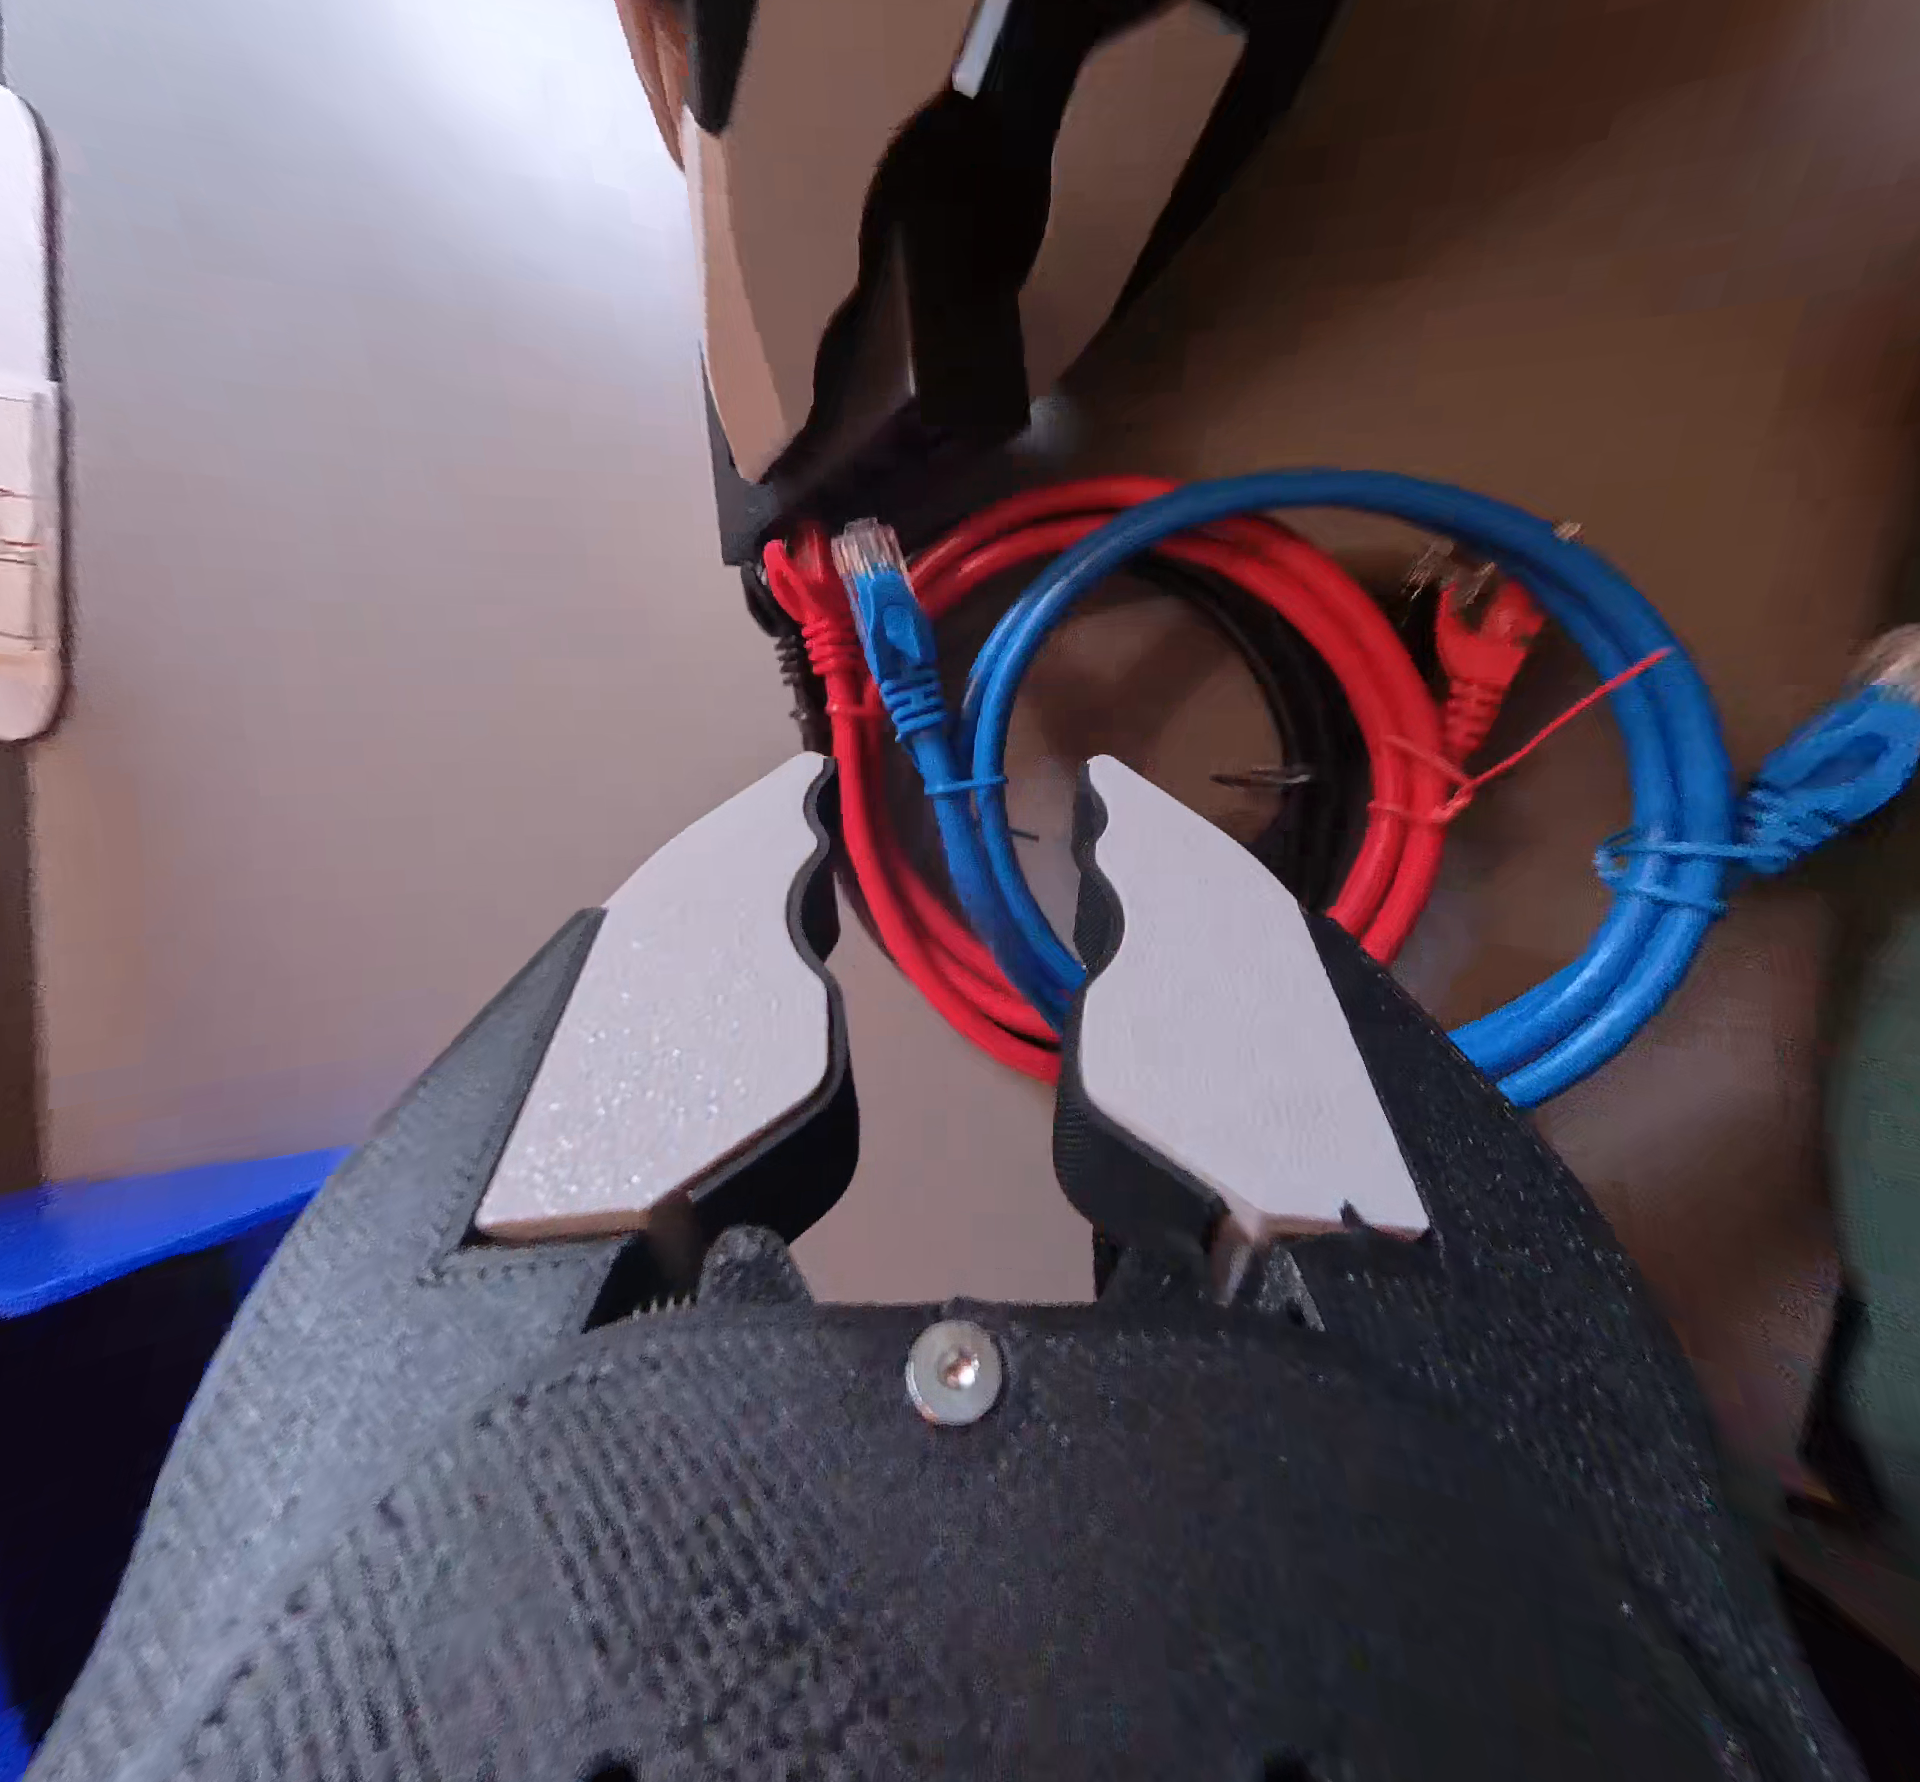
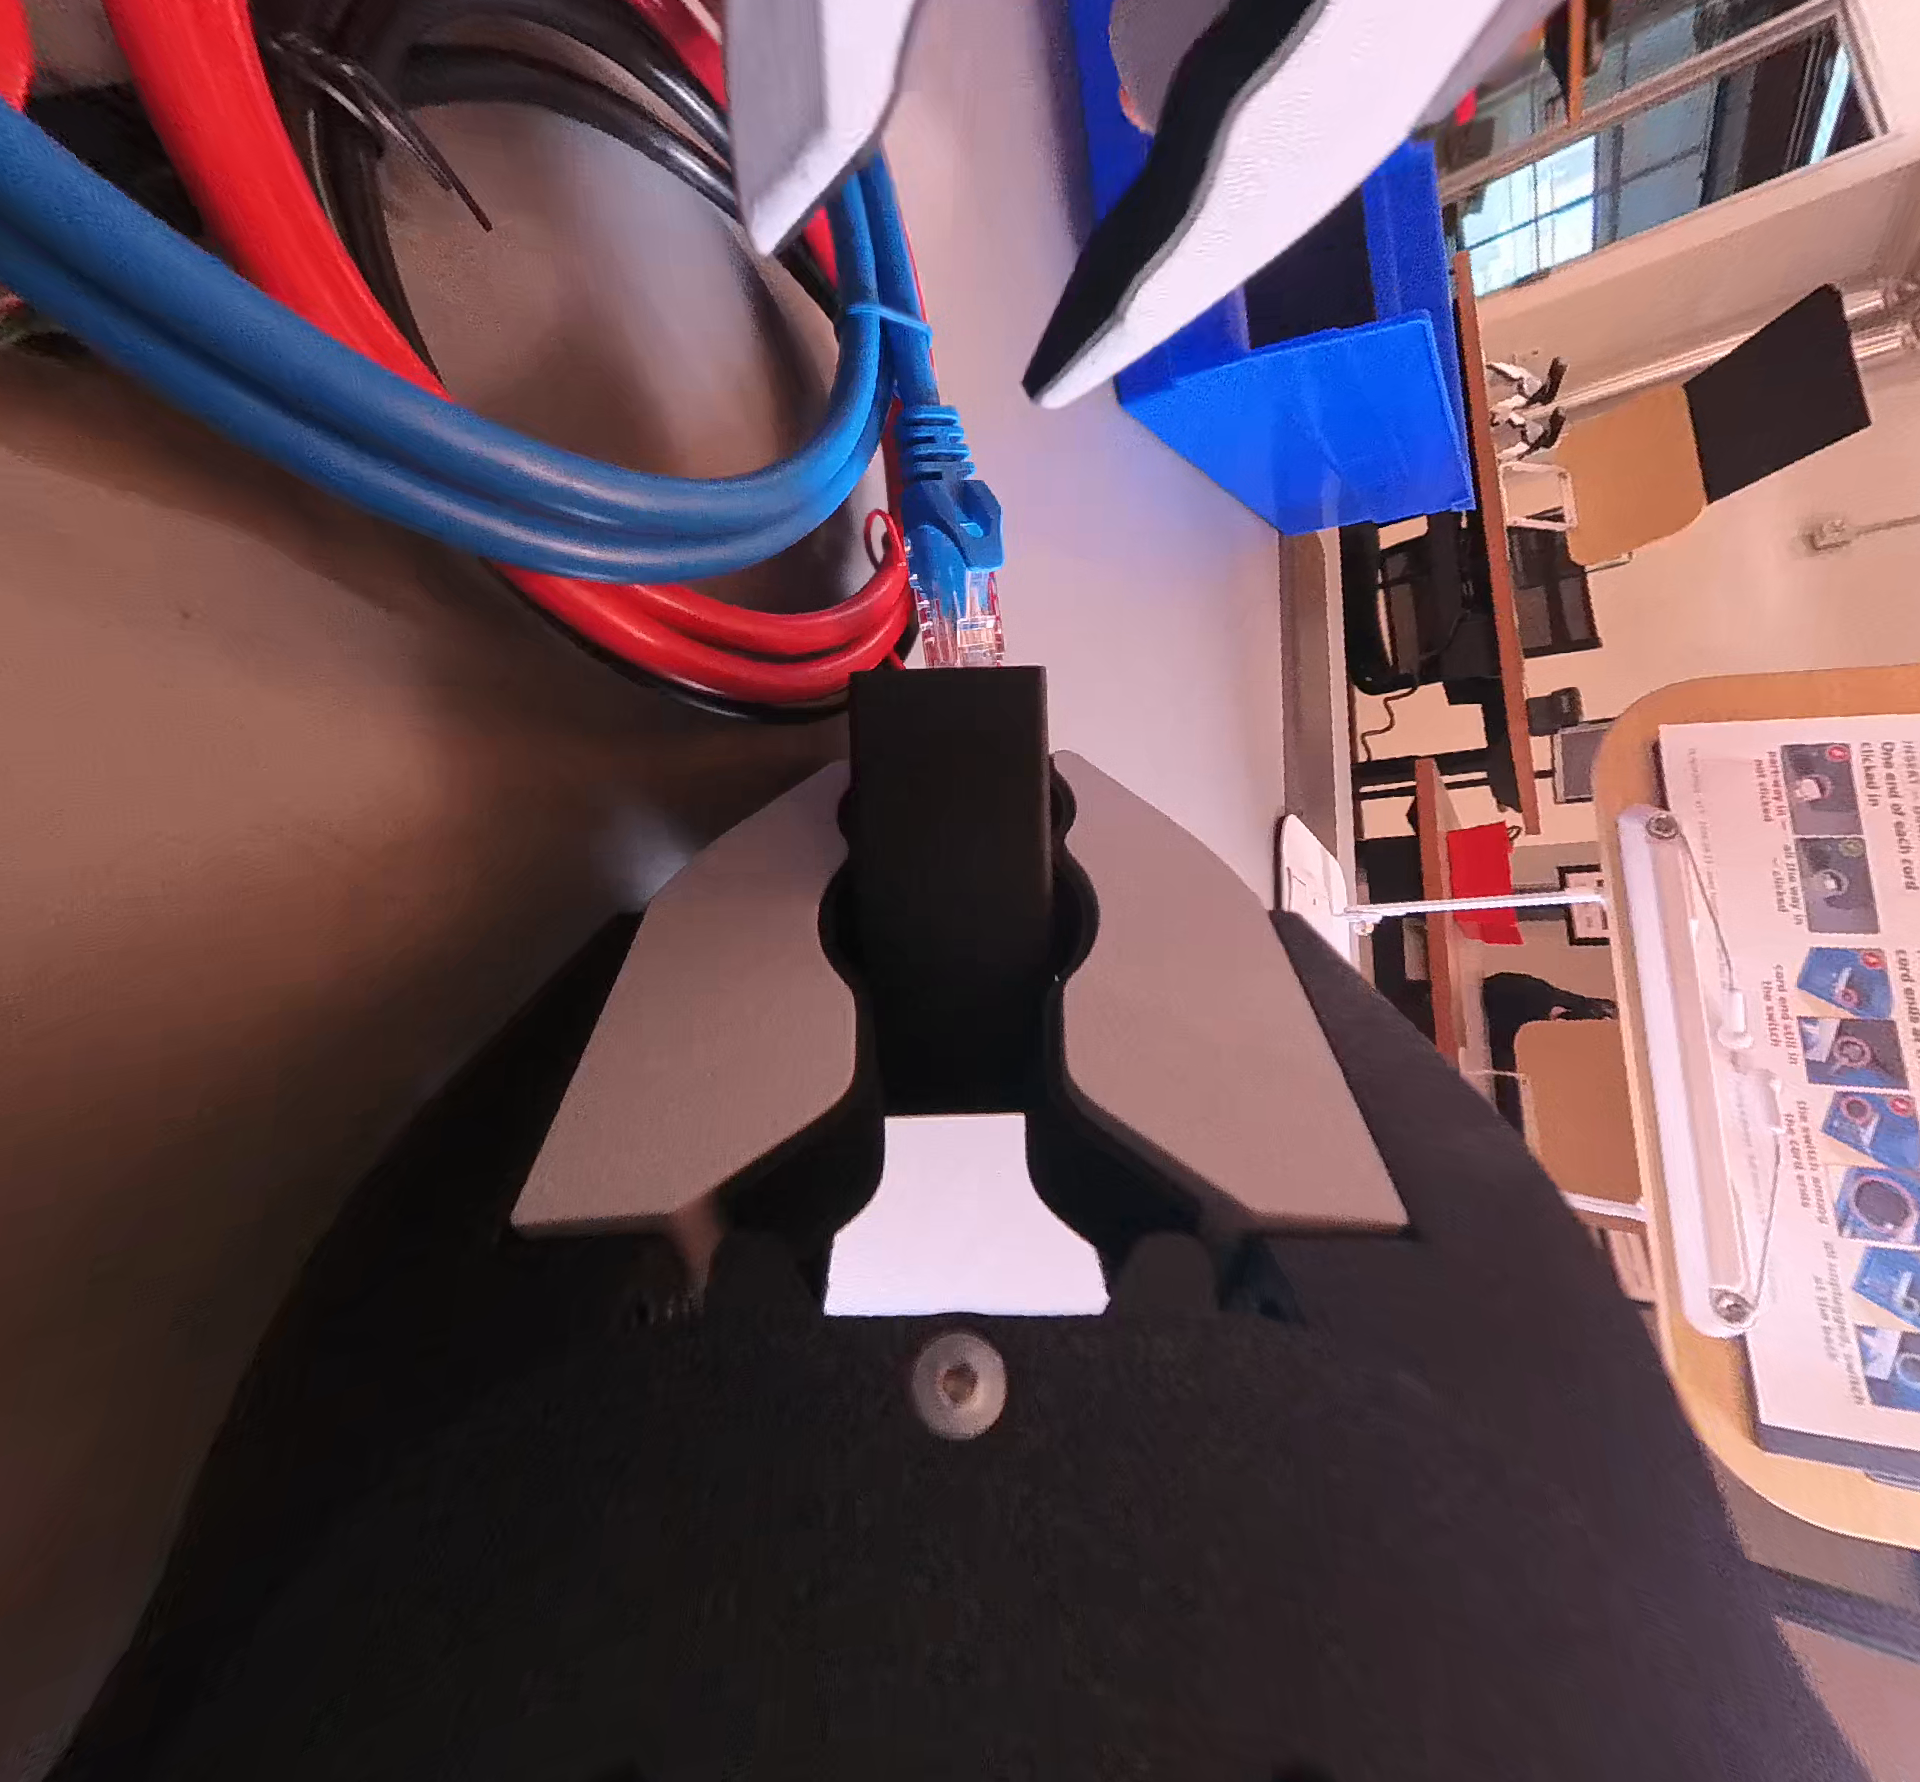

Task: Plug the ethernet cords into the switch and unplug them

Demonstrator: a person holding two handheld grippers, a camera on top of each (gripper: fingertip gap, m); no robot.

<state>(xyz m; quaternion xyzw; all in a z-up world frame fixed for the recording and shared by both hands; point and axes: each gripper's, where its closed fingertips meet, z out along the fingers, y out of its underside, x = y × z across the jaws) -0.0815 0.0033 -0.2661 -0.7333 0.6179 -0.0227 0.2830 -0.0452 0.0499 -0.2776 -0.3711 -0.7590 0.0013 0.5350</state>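
In the left wrist view the left gripper (image 1: 951, 891) fills the lower half of the frame and points up toward the middle, its two grey fingers (image 1: 686, 1026) spread apart with nothing pinched between them; the coiled red cord (image 1: 1299, 579) and blue cord (image 1: 1621, 943) lie just beyond the tips, and part of each coil passes behind the finger on the right of the frame. The right gripper (image 1: 904, 444) comes down from the top centre of that view, heavily smeared, so its outline is hard to make out; its tip holds a small black block, the switch (image 1: 753, 511), right above the plug of the blue cord (image 1: 883, 610) and the red plug (image 1: 805, 589) beside it. In the right wrist view the right gripper (image 2: 951, 859) rises from the bottom of the frame and its fingers are clamped on the switch (image 2: 951, 797), which stands between them at centre frame. The clear tip of the blue plug (image 2: 961, 626) touches the switch's far edge; whether it is seated in a port cannot be told. The left gripper's fingers (image 2: 1299, 132) enter from the top of this view, apart and cut off by the frame edge. A black cord (image 2: 582, 49) sits under the coloured coils at upper left, mostly hidden. A blue bin (image 2: 1320, 423) lies at upper right, and an instruction sheet (image 2: 1808, 1057) sits at the right edge, partly cropped.
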